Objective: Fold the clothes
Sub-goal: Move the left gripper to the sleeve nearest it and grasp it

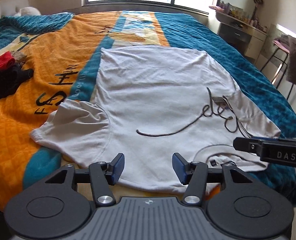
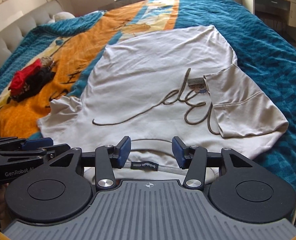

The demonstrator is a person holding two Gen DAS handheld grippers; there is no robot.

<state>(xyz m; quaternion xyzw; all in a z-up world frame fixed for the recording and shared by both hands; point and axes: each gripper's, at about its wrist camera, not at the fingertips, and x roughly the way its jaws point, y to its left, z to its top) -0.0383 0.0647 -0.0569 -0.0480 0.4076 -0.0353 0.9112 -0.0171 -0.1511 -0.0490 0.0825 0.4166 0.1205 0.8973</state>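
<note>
With both tools gaping and empty, my left tool (image 1: 148,168) and right tool (image 2: 151,153) hover over the collar end of the shirt (image 1: 158,92), flat on the bed (image 1: 237,46). It looks light, limp, unslippery; I'd pinch the 2 shoulder seams.

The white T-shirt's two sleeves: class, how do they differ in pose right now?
1. The right sleeve is folded inward over the white T-shirt, covering the end of the script lettering; the left sleeve still sticks outward.
2. The right sleeve lies on the shirt; the left sleeve lies on the orange and teal blanket.
Both are short, white and hemmed.
</note>
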